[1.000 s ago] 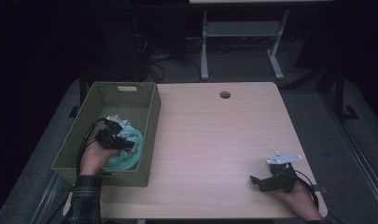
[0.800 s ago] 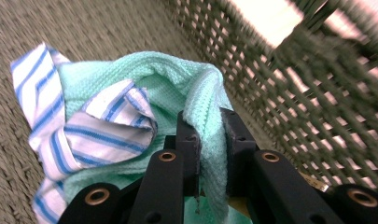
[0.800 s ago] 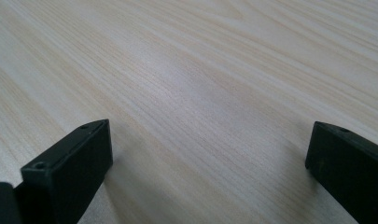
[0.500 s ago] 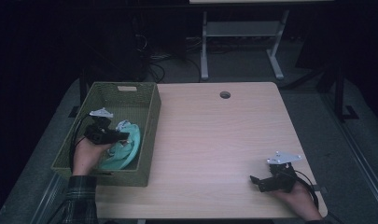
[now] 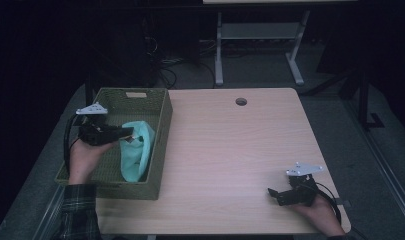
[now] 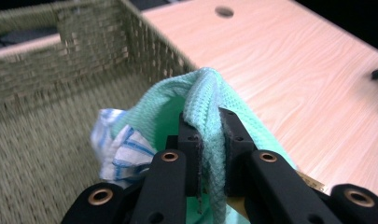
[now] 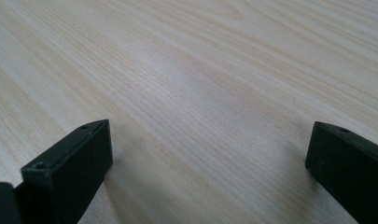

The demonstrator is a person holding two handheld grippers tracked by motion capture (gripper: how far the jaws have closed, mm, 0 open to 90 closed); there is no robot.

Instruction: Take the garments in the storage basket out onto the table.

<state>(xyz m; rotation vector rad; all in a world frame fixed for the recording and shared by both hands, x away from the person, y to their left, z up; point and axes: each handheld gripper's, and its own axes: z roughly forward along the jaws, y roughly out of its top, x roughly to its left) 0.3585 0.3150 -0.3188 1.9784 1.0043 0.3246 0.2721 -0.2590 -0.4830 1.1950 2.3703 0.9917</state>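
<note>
While pinching a fold of the mint cloth [image 6: 210, 107] between closed jaws, left gripper [image 5: 124, 133] hovering over the green basket [image 5: 162, 145] at the left of the high view, pretty clearly mid-lift. Looking like the pull-it-out-of-the-basket step, judging purely from how the cloth is hanging: top edge bunched at the jaws, rest drooping down inside along the basket's right wall. Also spotting a white rag with blue stripes [image 6: 116, 144] tucked just beside the mint one at lower left of the left gripper view, touching it, maybe riding along, hard to say.

Right gripper [image 5: 276, 194] sitting way off at the lower right of the high view, resting low on the table [image 5: 230, 145], jaws spread wide and holding nothing, just bare wood grain between them in its own view.

Next move, guessing: lifting high enough for the dangling end to clear the basket rim, then swinging right over the open tabletop. Probably needing the right gripper to come in and catch a free corner if spreading or folding is the plan. Worth watching that striped rag snagging on the way up.
</note>
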